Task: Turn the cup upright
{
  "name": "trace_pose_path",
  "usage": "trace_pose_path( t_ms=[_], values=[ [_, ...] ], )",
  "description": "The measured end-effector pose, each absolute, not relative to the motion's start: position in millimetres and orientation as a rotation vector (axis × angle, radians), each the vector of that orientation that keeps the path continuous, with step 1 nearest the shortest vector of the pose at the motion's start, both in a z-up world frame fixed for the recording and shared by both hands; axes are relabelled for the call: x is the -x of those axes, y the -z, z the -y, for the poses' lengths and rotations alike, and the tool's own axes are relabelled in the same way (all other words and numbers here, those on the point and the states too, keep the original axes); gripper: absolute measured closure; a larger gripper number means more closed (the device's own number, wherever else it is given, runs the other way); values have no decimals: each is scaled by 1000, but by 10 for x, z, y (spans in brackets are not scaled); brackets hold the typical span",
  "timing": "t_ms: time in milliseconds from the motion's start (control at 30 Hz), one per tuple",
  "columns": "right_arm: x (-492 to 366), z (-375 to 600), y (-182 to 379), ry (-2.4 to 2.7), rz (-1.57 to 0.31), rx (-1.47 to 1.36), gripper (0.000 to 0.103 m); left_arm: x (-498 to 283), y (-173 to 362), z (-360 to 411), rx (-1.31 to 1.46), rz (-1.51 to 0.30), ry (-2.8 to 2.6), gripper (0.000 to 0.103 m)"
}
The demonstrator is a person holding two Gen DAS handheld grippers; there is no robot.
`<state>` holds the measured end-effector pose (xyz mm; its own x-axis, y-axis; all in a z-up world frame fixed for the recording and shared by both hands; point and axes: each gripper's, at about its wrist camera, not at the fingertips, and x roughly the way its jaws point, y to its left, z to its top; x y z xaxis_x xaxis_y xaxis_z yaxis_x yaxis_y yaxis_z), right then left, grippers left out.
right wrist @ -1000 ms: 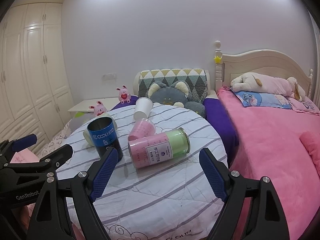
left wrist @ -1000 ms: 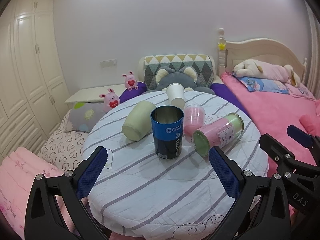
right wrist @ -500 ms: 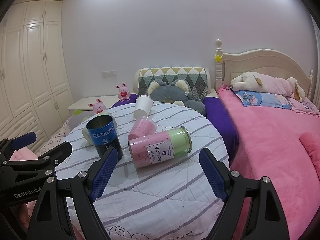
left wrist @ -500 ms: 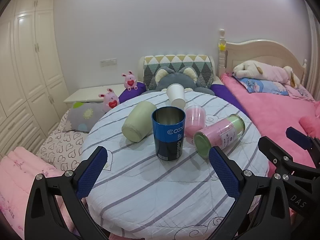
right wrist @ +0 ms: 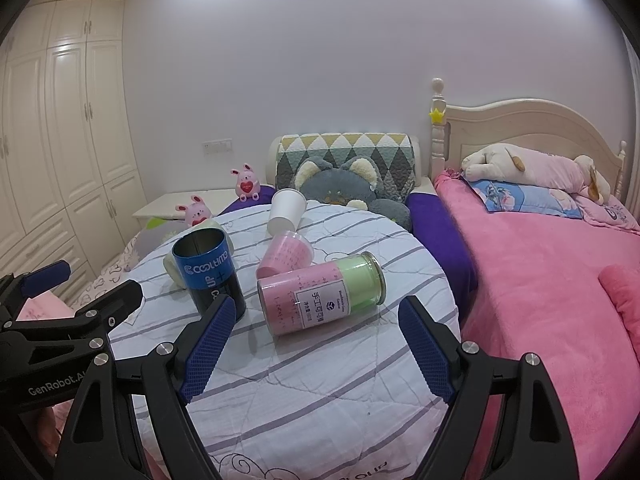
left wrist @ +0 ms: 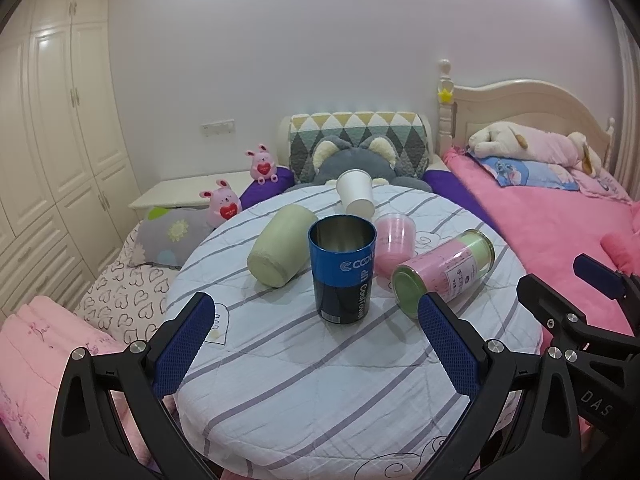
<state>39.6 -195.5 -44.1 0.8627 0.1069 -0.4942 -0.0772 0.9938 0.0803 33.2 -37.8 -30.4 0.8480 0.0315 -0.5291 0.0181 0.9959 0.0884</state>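
A blue metal cup (left wrist: 342, 268) stands upright in the middle of the round striped table (left wrist: 304, 384); it also shows in the right wrist view (right wrist: 209, 274). Around it lie a pale green cup (left wrist: 278, 250) on its side, a pink cup (left wrist: 394, 242) mouth down, a pink-and-green jar (left wrist: 442, 270) on its side, and a white paper cup (left wrist: 355, 195) tilted at the far edge. The jar (right wrist: 320, 300) lies just ahead of my right gripper (right wrist: 318, 352). My left gripper (left wrist: 320, 350) is open and empty, just short of the blue cup. My right gripper is open and empty.
A pink bed (right wrist: 560, 280) with plush toys fills the right side. A grey plush cat (left wrist: 352, 160) and a patterned cushion (left wrist: 358, 130) sit behind the table. White wardrobes (left wrist: 52, 140) stand at the left. Pink bunny toys (left wrist: 262, 164) sit by a low white stand.
Both grippers have drifted slightly; the view has shifted a little. No cup has moved and both grippers stay open.
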Motion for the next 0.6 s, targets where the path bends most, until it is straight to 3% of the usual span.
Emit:
trace_pose_path(
  t_ms=[600],
  values=[
    [-441,1878,458,-100,-532,-40,18,-394,346,290,-85,-564,-13,0]
  ],
)
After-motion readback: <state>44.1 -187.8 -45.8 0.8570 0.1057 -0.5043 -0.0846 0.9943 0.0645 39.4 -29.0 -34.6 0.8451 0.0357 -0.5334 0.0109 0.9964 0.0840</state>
